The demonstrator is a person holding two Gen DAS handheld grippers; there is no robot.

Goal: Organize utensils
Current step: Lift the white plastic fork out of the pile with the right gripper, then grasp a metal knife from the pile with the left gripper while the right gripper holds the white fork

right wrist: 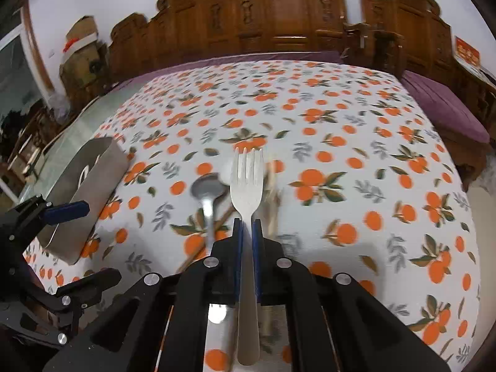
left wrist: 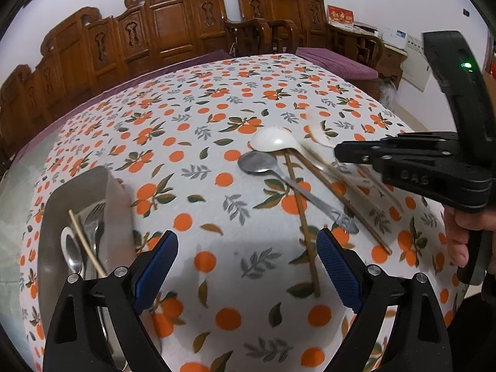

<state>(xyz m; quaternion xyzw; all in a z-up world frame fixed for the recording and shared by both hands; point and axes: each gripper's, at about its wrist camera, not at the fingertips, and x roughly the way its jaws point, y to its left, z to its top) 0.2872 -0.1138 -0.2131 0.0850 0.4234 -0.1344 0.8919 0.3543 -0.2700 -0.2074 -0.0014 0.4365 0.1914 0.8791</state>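
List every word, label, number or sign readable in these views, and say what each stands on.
"DAS", roughly: raised letters on the right gripper's black body; not fully sharp.
Red sign by the wall: gold characters, too blurred to read.
White boxes behind: print too small.
Red sign, right wrist view: unreadable.

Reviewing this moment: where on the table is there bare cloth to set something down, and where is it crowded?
Free: the tablecloth between the metal tray and the metal spoon, and the far half toward the wooden chairs. Crowded: the pile of white spoon, metal spoon and chopsticks under the right gripper, which holds a fork. The tray already holds cutlery.
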